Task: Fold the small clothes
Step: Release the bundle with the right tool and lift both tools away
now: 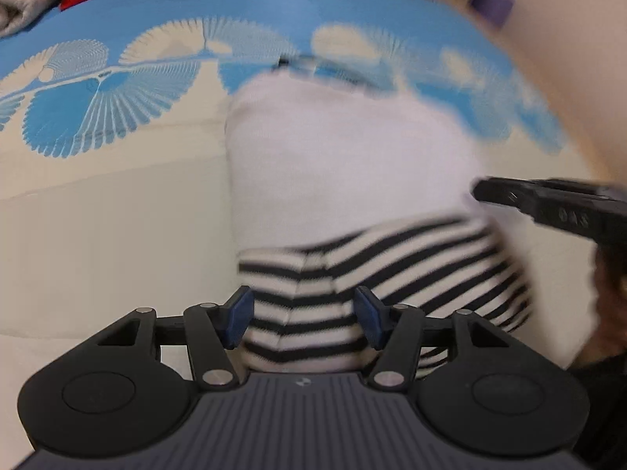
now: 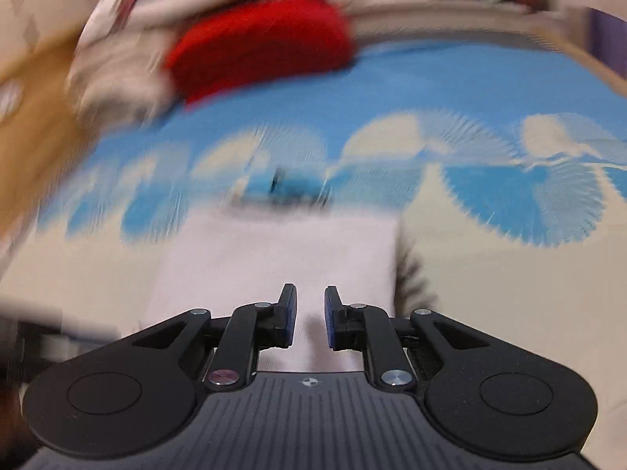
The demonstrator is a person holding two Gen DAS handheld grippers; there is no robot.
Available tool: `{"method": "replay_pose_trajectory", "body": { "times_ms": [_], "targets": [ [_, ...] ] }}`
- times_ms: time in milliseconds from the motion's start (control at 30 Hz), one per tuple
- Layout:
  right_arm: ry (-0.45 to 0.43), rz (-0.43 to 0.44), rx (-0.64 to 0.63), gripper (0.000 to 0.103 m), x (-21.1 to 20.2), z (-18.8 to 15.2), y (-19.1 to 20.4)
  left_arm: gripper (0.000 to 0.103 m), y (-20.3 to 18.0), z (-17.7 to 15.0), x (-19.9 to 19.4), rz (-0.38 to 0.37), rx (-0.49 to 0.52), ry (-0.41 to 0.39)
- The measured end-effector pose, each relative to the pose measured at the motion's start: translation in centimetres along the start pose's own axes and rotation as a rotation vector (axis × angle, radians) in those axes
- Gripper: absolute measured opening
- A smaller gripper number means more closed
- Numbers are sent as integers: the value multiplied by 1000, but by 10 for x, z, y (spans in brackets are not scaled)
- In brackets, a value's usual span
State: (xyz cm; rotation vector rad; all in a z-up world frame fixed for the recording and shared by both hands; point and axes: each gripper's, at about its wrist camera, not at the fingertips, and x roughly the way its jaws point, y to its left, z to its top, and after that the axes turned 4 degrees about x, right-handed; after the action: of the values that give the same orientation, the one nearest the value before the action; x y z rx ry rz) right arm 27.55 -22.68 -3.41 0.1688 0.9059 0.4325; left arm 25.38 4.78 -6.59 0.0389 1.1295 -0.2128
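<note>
Left gripper (image 1: pixel 303 321): jaws stand wide apart, blue pads either side of the striped part (image 1: pixel 352 274) of the garment. Cloth sits between the pads, but I can't see them pressing on it, so I read it as open over the fabric, not a grip.

Right gripper (image 2: pixel 310 315): jaws narrow, a small gap showing between the pads, with the white garment (image 2: pixel 274 258) directly below and beyond. No fold visibly caught in the gap; it looks empty. The right-wrist view is heavily blurred, so I hold that loosely. In the left view the right gripper's black fingers come in from 3 o'clock, with the tip at the garment's right edge.

Key relation: from the left gripper the garment runs out toward 12 o'clock, with the striped end nearest and the white body (image 1: pixel 345 156) beyond. Long axis is roughly 6 to 12. The left gripper is the one right at the near striped hem; the right sits at the side edge.

The garment lies flat on the blue-and-cream patterned cover (image 1: pixel 117 98). A red cloth (image 2: pixel 258 43) and a pale pile (image 2: pixel 117 74) are well apart, up at 11 to 12 o'clock in the right view.

My guess: next fold carries the striped end toward 12 o'clock, and the left needs to close on that hem first.
</note>
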Motion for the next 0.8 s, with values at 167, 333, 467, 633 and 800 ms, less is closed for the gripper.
{"method": "replay_pose_trajectory", "body": {
  "times_ms": [167, 333, 467, 633, 800],
  "targets": [
    [212, -210, 5, 16, 31, -27, -25, 64, -2, -7, -13, 29, -32, -8],
    [168, -159, -44, 16, 13, -23, -18, 64, -3, -16, -6, 100, 9, 57],
    [320, -286, -104, 16, 30, -42, -18, 64, -9, -19, -15, 148, 39, 39],
    [-67, -283, 12, 74, -55, -15, -1, 82, -30, -25, -84, 245, 53, -167],
    [-322, -266, -20, 93, -139, -42, 26, 96, -66, -59, -170, 214, 32, -453]
  ]
}}
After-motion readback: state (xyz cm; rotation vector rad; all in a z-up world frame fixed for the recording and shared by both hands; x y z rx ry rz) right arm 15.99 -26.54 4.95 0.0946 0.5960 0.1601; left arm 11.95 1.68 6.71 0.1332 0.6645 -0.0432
